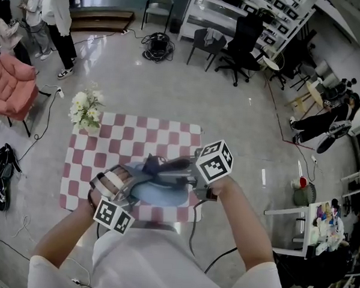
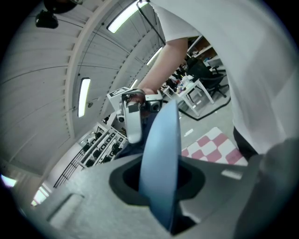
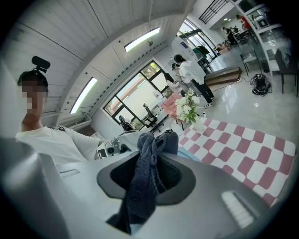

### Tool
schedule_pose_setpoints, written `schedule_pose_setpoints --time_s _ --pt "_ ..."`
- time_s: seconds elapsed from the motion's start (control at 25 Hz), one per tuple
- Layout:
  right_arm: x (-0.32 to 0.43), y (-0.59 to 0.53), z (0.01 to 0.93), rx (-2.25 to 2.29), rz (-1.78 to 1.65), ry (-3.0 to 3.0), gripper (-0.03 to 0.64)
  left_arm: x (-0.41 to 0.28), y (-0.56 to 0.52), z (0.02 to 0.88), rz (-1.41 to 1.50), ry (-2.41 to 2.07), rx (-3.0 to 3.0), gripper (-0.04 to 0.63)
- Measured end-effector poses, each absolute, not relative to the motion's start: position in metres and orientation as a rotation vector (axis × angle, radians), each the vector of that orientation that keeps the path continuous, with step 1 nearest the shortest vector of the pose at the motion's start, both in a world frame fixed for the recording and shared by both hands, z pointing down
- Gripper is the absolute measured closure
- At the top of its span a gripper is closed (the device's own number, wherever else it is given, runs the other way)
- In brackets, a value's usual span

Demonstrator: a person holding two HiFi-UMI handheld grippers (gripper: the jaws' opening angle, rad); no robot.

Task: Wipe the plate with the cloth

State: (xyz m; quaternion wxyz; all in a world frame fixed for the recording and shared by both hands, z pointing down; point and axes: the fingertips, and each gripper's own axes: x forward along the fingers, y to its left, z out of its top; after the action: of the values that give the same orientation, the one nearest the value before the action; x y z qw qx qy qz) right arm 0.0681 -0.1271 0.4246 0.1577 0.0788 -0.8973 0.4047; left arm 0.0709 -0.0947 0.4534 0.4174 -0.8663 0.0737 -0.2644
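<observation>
My left tongs [image 2: 161, 186] clamp the plate [image 2: 163, 135] by its rim, my right tongs [image 3: 145, 186] the cloth [image 3: 149, 154]. Above the table's [image 1: 132, 138] near edge, I'd brace it and wipe flat.

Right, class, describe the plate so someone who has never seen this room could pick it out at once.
Find the pink-and-white checked table in the middle of the floor. At its near edge, the left tool grips a plate by its rim. It is smooth and pale blue, unlike the dark crumpled cloth in the right tool.
</observation>
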Motion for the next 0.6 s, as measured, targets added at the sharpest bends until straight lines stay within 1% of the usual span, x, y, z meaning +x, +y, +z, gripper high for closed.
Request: schedule_pose_setpoints --time_s 0.36,0.6 --pt "0.066 -0.114 0.434 0.175 1.003 -2.539 0.517 0.072 -0.089 0.458 -0.684 0.196 -2.125 0.522" --pt "0.086 -0.119 0.457 0.256 0.973 -2.506 0.517 0.067 -0.091 0.460 -0.686 0.210 -2.131 0.521"
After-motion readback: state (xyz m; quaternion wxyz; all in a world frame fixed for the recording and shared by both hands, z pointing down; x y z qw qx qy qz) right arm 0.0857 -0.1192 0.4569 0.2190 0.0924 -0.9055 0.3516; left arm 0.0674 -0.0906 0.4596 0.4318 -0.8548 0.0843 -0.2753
